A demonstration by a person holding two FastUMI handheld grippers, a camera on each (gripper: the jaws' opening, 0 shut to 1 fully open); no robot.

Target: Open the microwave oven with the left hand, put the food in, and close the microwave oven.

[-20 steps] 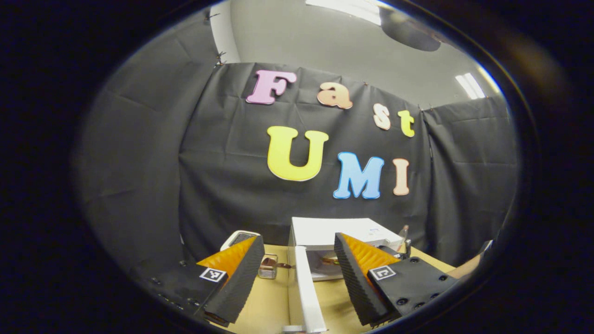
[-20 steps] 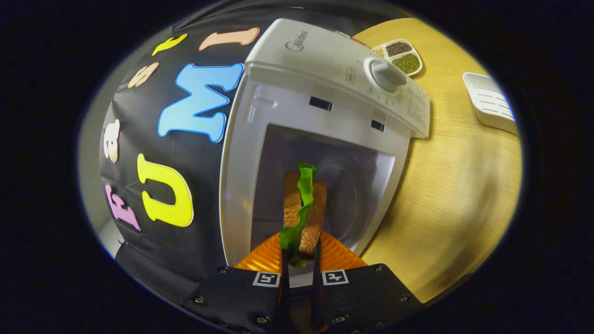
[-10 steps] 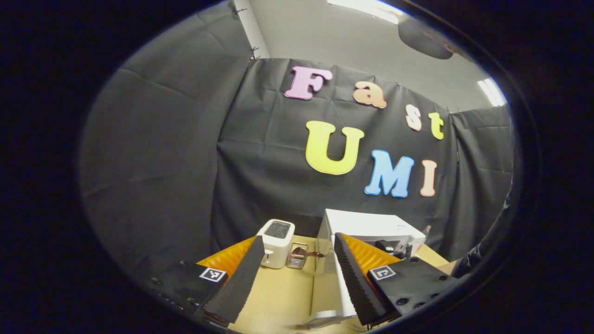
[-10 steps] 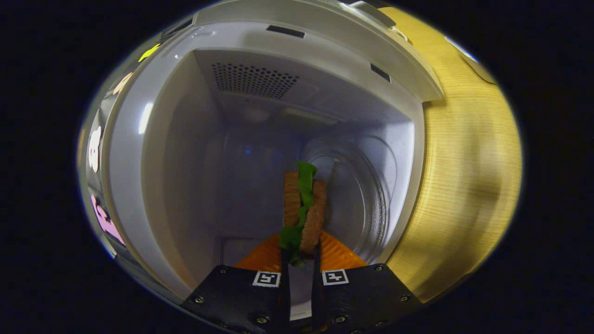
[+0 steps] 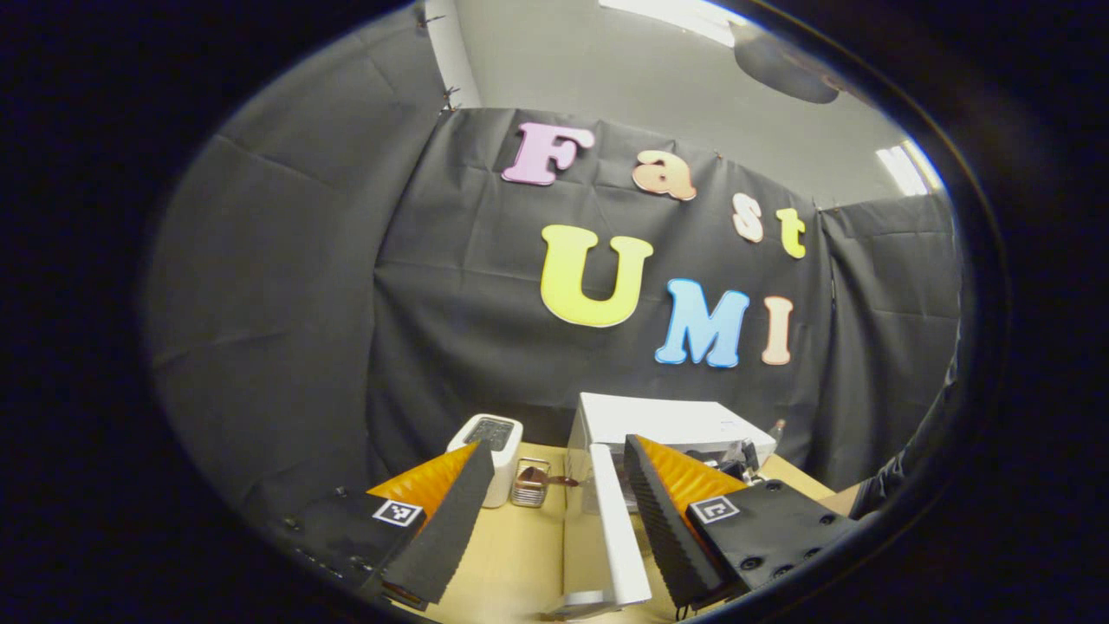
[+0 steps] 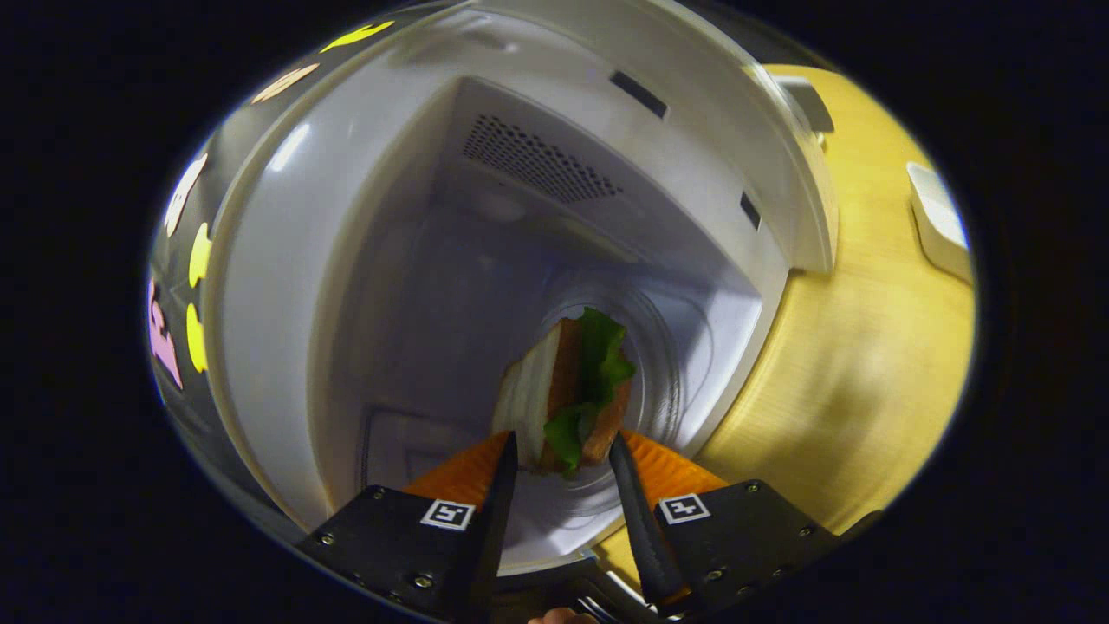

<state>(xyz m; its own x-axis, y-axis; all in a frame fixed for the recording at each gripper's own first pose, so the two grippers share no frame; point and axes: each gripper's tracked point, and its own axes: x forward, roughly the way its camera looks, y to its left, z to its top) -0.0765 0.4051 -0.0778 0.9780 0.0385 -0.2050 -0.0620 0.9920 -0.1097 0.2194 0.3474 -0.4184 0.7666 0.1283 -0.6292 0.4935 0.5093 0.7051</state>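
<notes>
With the microwave (image 6: 346, 217) open, we have the sandwich (image 6: 572, 390) inside its cavity on the glass turntable (image 6: 676, 373) between the parted right gripper (image 6: 563, 459), and our left gripper (image 5: 559, 485), fingers apart, hovers beside the door (image 5: 617, 529) not yet closed.

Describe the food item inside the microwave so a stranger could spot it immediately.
Start at the white microwave standing open on the wooden table. Look into its cavity to the round glass turntable; just in front of the right claw sits the sandwich. It is the only food there: brown bread slices with a ruffled green lettuce leaf sticking out.
</notes>
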